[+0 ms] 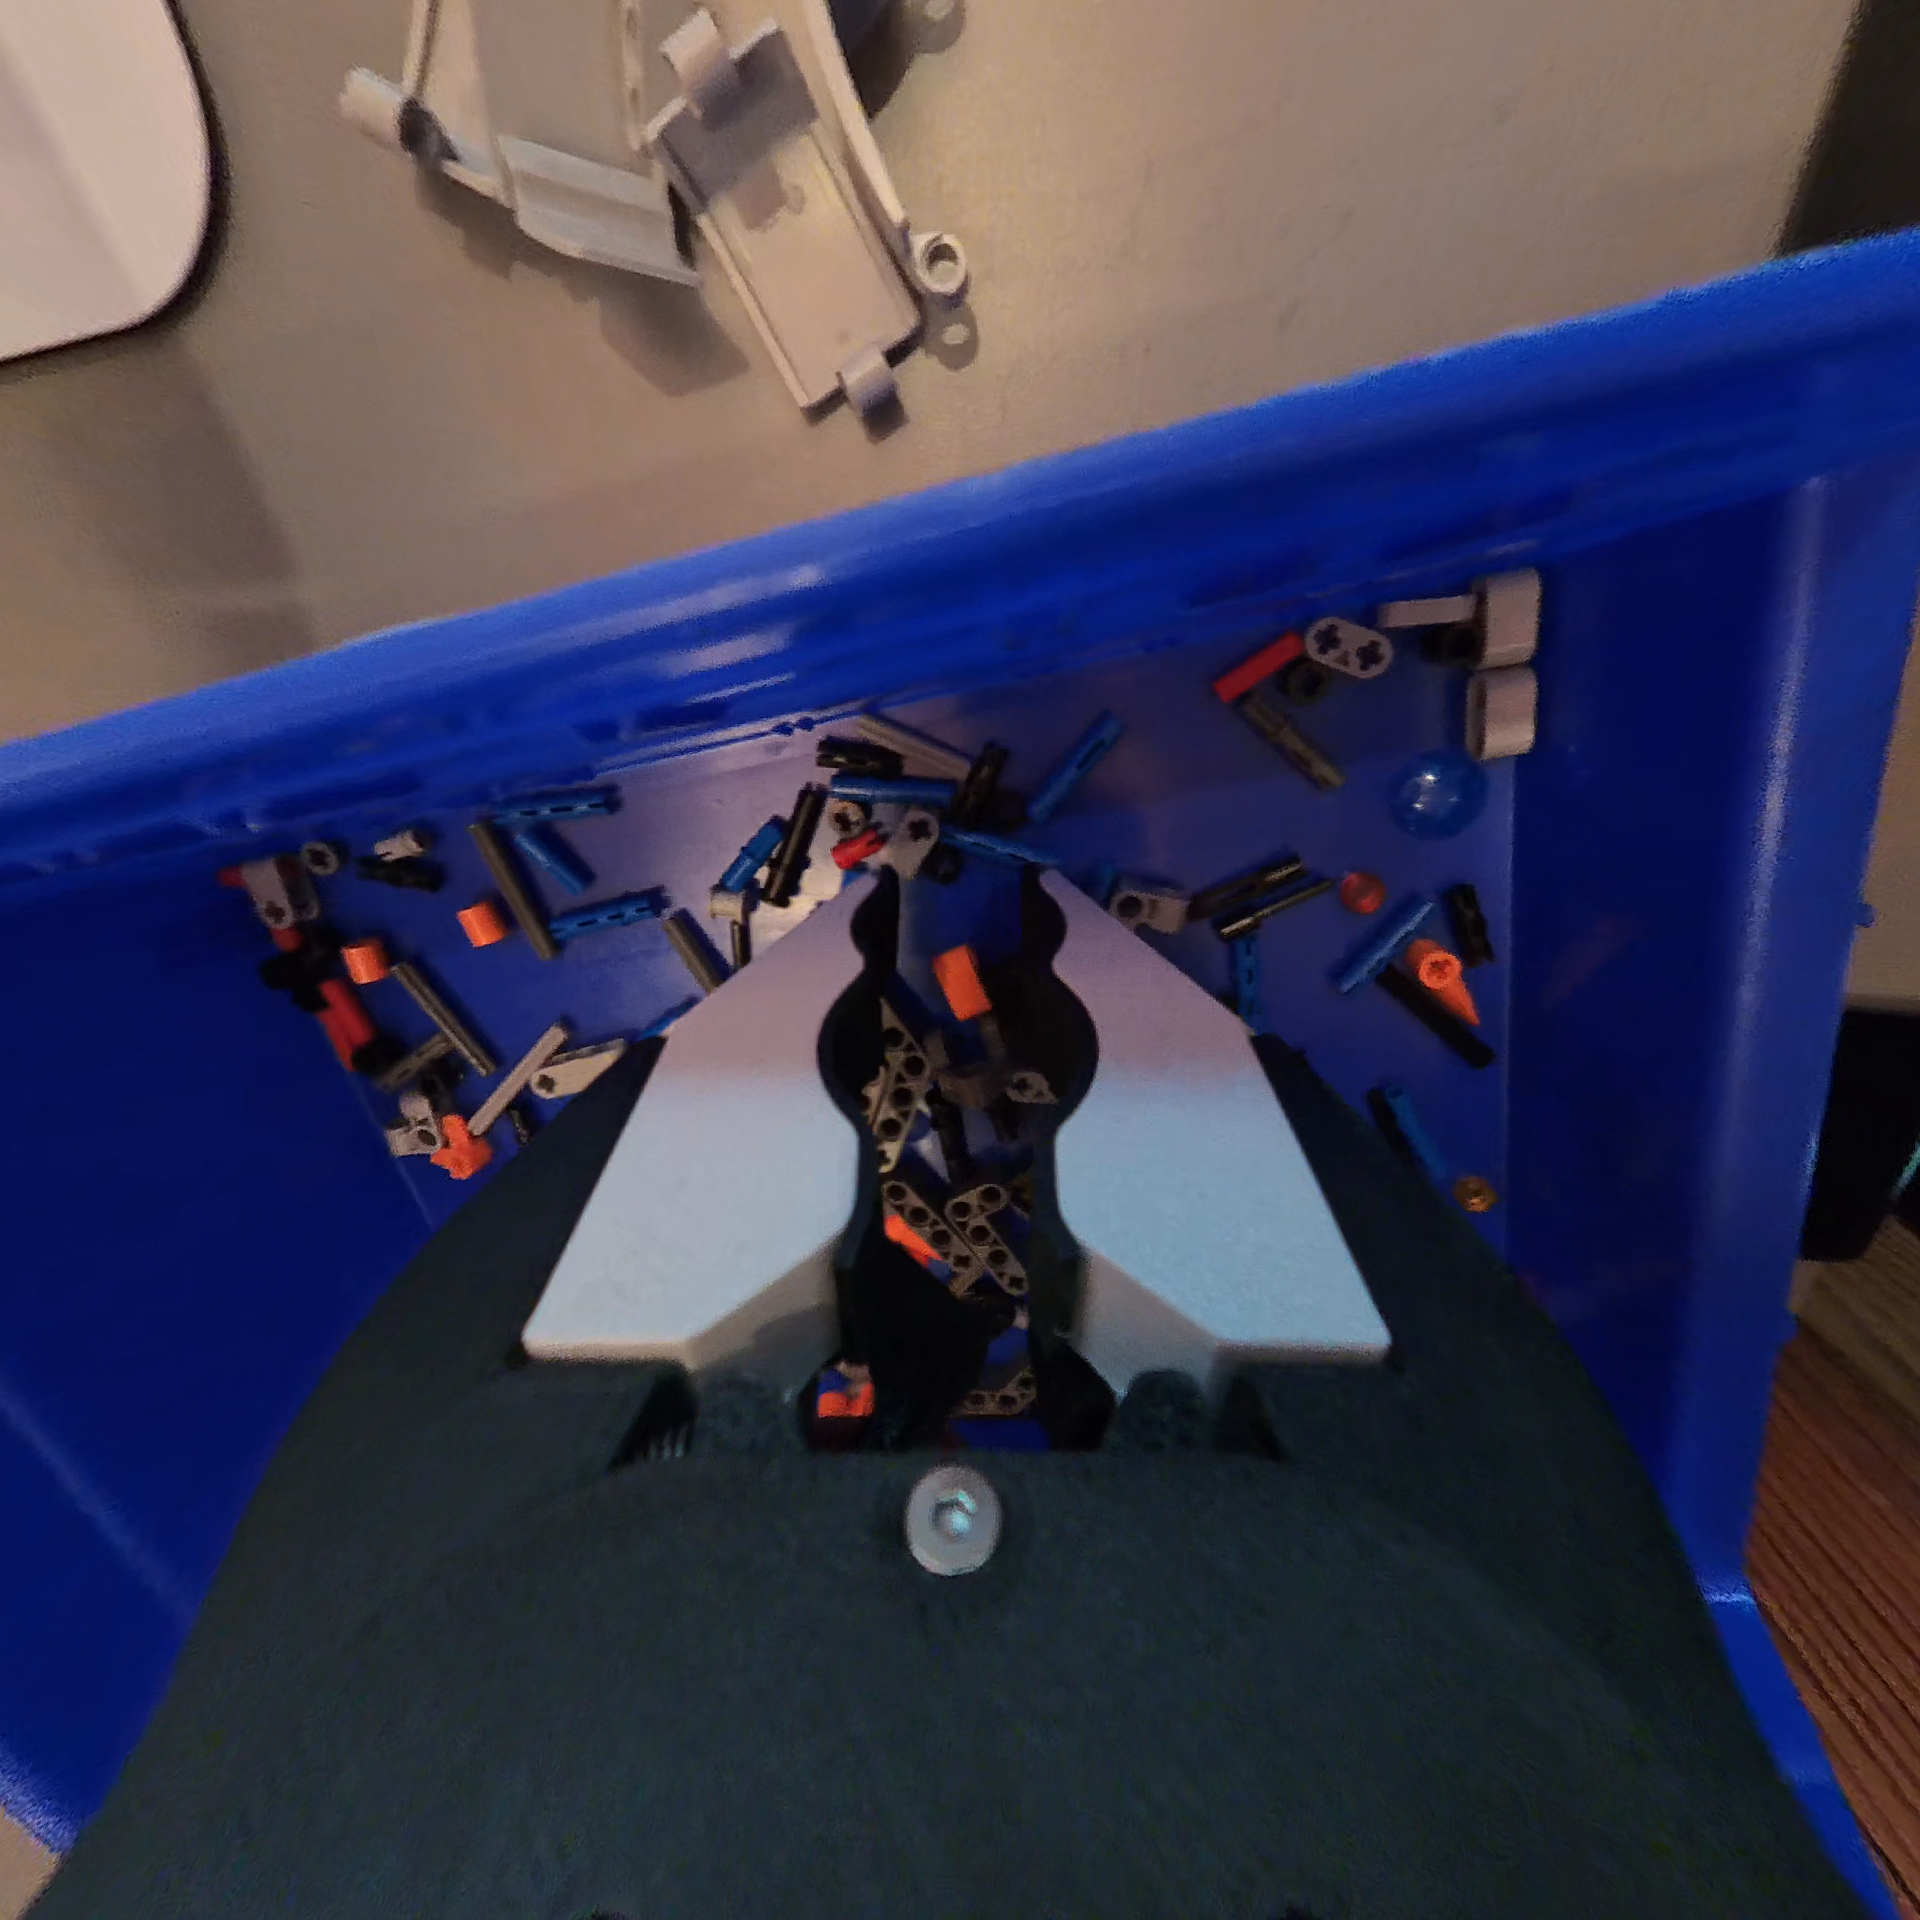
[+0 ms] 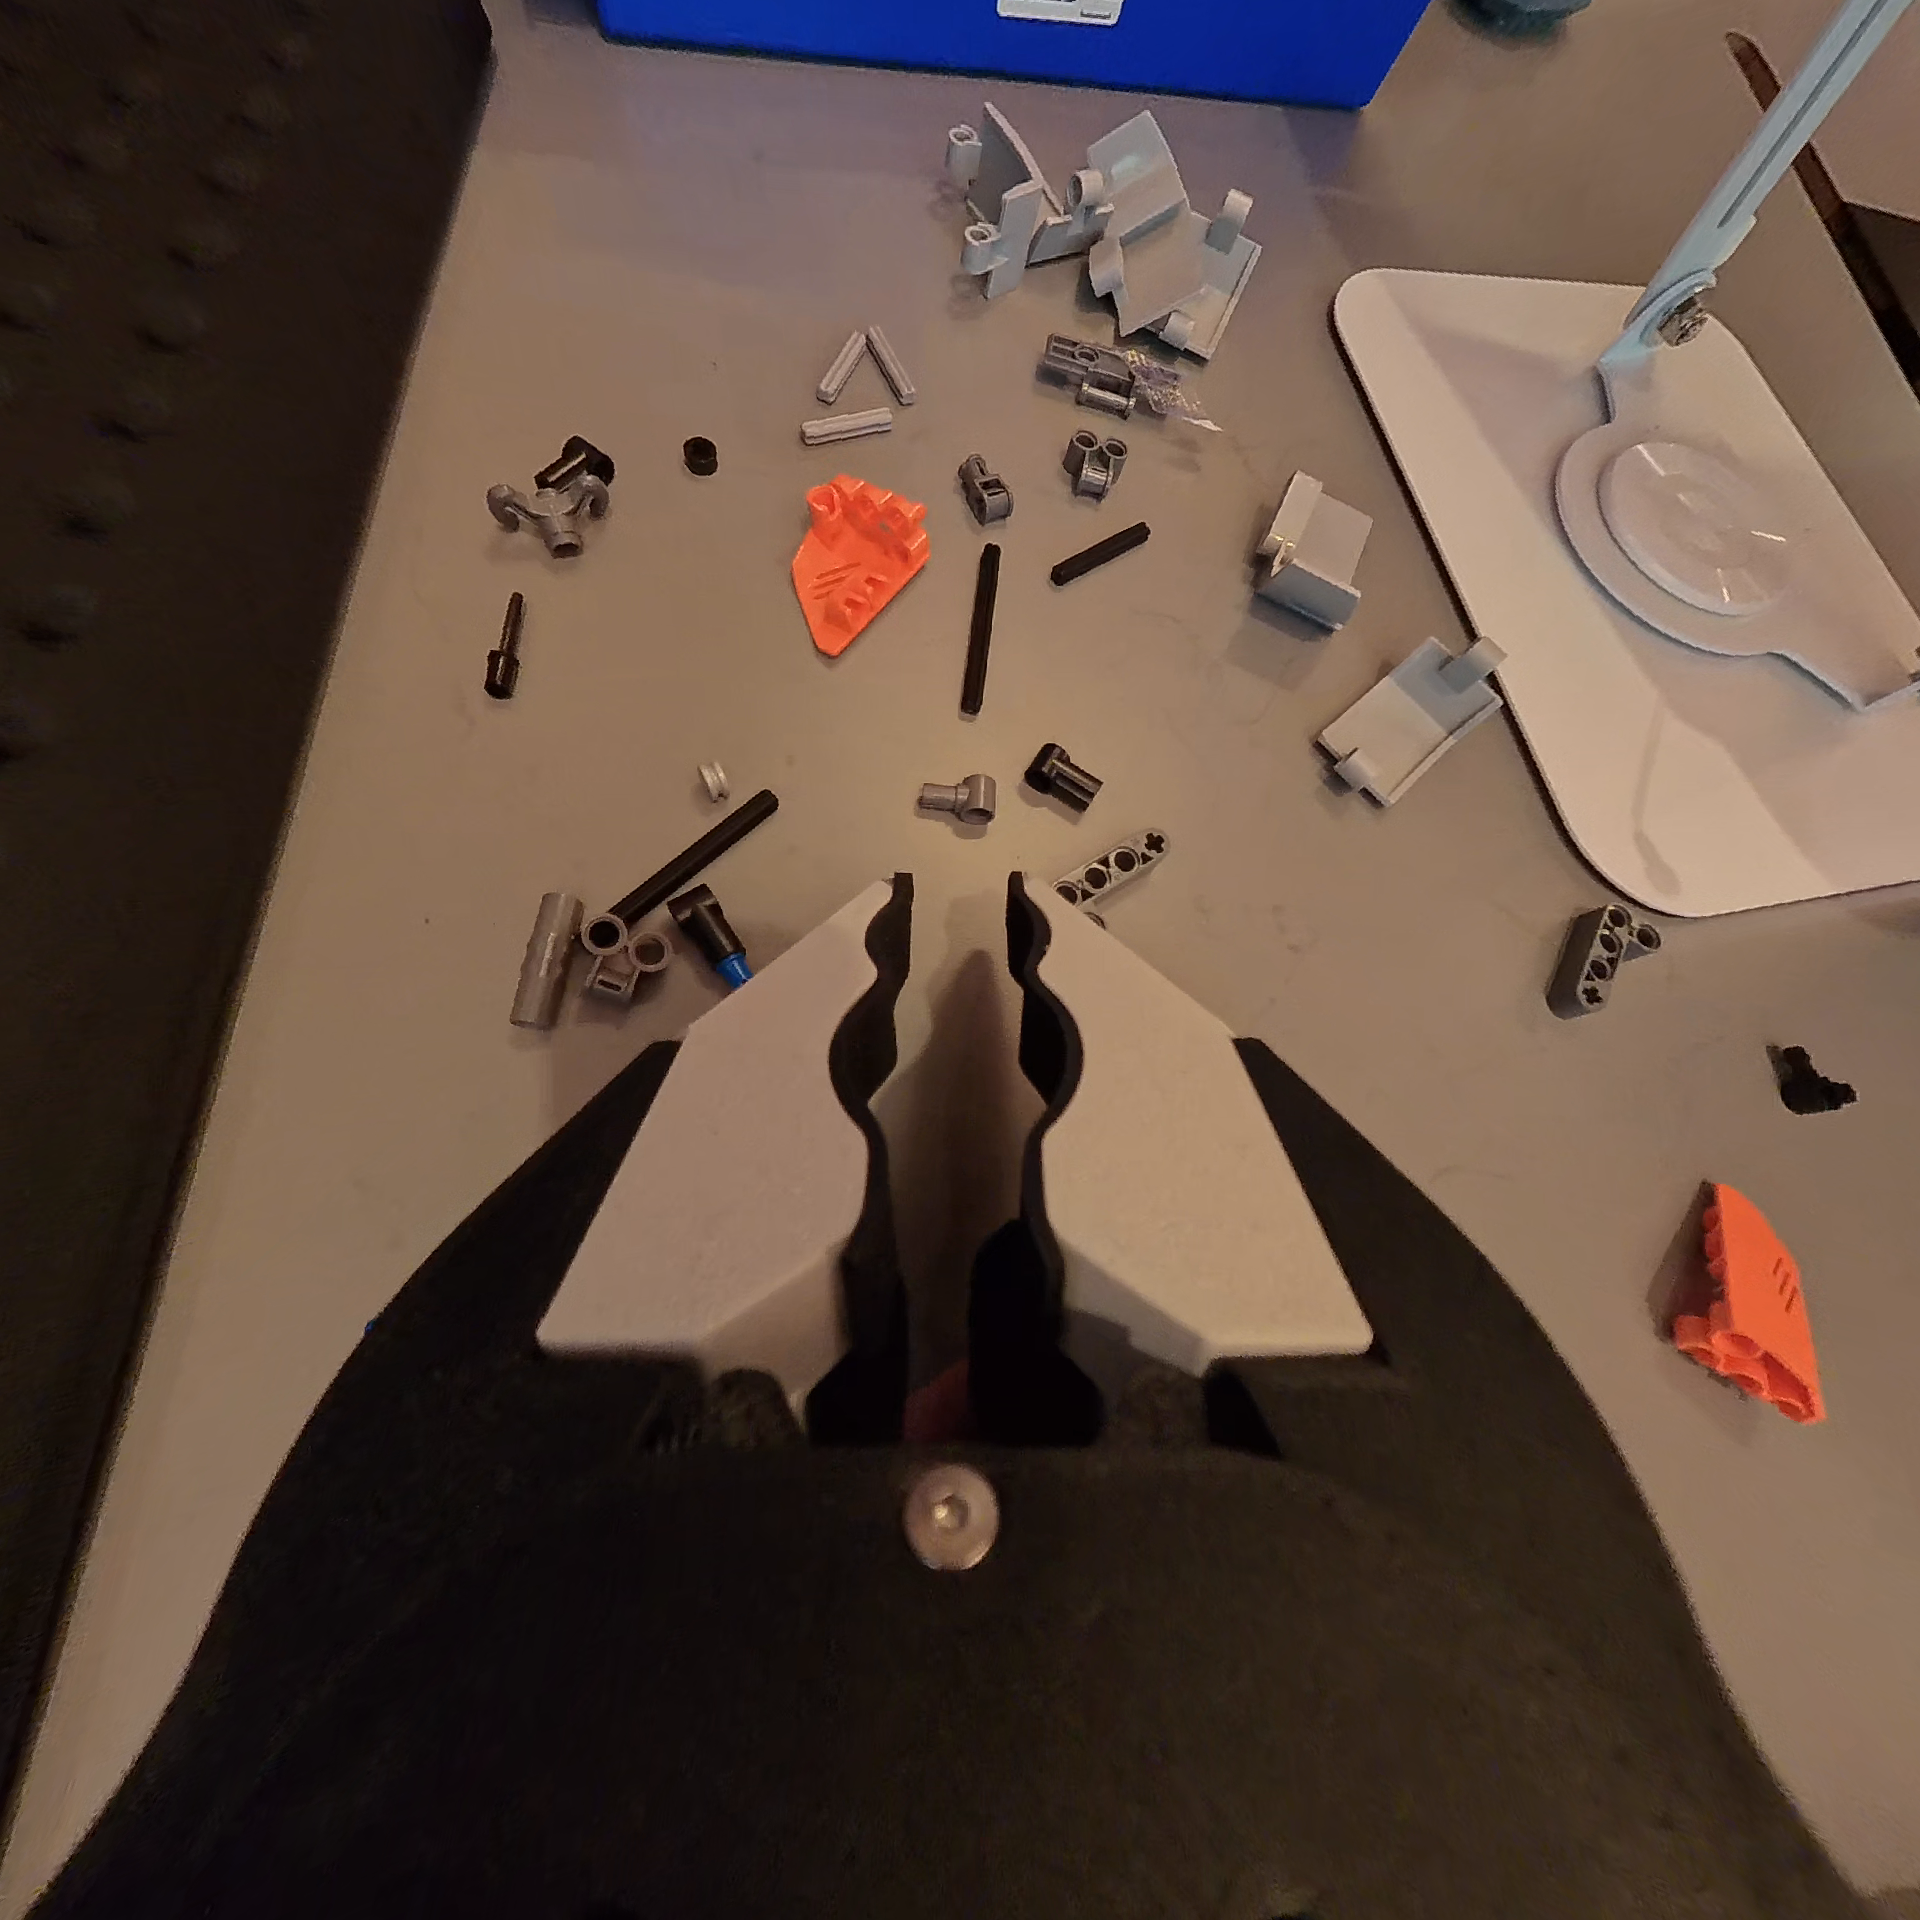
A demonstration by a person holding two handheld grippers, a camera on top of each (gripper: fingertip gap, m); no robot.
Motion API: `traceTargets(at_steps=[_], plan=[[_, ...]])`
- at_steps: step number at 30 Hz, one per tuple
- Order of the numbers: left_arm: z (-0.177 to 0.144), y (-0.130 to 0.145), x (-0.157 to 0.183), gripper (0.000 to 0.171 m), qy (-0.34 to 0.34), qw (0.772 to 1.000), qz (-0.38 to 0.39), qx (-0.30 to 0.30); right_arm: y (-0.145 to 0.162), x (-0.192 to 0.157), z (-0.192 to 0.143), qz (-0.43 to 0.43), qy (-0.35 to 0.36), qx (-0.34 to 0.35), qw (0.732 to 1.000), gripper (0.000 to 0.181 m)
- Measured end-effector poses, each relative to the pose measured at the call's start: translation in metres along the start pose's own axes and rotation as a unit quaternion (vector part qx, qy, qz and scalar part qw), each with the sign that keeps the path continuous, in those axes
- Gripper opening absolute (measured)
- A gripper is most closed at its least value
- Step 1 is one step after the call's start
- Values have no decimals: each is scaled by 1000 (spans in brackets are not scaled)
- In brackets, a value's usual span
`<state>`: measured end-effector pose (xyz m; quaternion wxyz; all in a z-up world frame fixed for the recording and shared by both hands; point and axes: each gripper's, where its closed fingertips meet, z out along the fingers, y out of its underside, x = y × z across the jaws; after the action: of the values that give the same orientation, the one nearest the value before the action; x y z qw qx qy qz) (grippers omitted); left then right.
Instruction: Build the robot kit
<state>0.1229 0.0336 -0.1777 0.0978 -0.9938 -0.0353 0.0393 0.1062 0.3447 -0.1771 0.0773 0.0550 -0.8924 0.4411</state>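
My left gripper reaches down into a blue plastic bin, jaws slightly apart with nothing gripped. Below it lie several small building-toy parts: blue and black pins, orange bushes, grey perforated beams and an orange piece seen through the gap. My right gripper is open and empty, low over the grey table. Nearest its tips are a grey perforated beam, a small grey connector and a black connector.
Loose parts lie scattered ahead of the right gripper: an orange panel, black axles, grey panels and another orange panel at right. A white stand base sits at right, the blue bin at the far edge, a dark mat at left. The gap from one gripper's tips to the other's is roughly 30 cm. It is some 4 cm from my right tips to the black connector.
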Motion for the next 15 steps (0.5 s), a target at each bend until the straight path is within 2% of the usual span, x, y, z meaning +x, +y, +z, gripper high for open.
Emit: traceTargets(at_steps=[6,11,15], plan=[[-9,16,31,21,71,996,-9,-43,0,-1,0,-2,-2,1,1000,16],[-13,35,40,22,99,990,-21,-98,0,-1,0,-4,-2,1,1000,16],[-17,45,57,14,148,981,-21,-125,0,-1,-1,-3,-3,1,1000,16]])
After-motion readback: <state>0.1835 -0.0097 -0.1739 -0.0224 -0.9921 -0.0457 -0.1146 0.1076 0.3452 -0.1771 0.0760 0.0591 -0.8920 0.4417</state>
